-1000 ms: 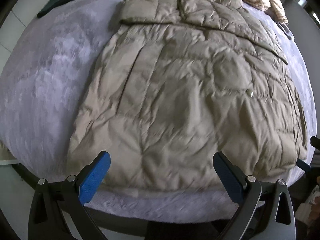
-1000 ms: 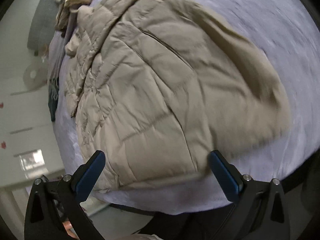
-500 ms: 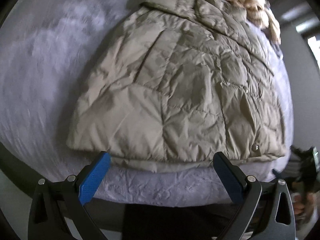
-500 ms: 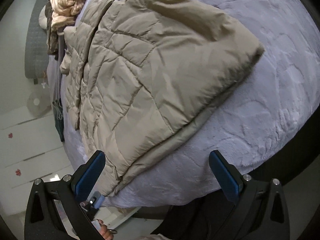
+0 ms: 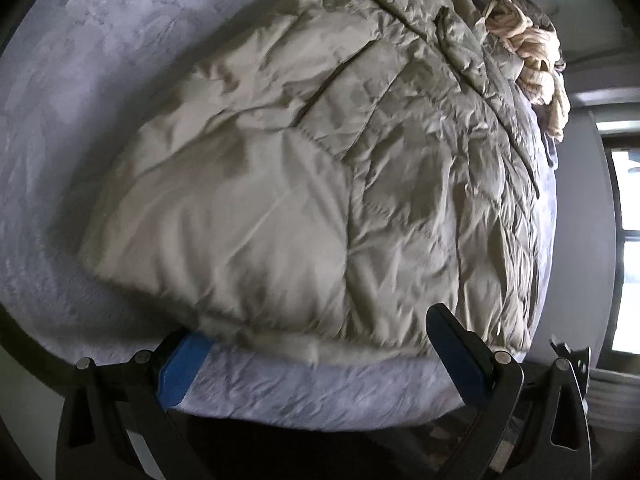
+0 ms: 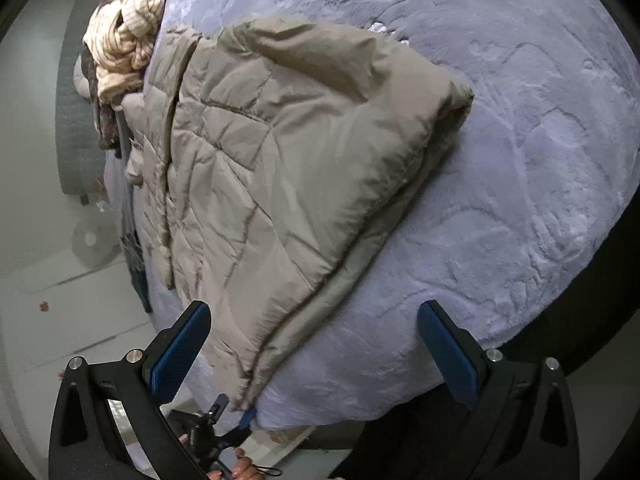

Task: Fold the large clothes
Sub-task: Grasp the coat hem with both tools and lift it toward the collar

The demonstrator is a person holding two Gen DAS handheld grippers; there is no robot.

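The puffy jacket (image 5: 320, 168) lies spread on the bed (image 6: 500, 160), its hem at the near edge. Both the left gripper (image 5: 316, 356) and right gripper (image 6: 316, 352) gape, holding nothing. Slick padding could slide off the edge (or spring open). The sleeves and the underside are hidden.

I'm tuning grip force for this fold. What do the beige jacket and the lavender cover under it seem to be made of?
The beige jacket looks like a padded, quilted thin synthetic shell, perhaps nylon or polyester: stitched puffy panels, fine crinkles, a faint sheen. The lavender cover looks like plush fleece or short-pile velvet: matte, with brushed streaks in its nap. Neither fibre can be confirmed by sight.
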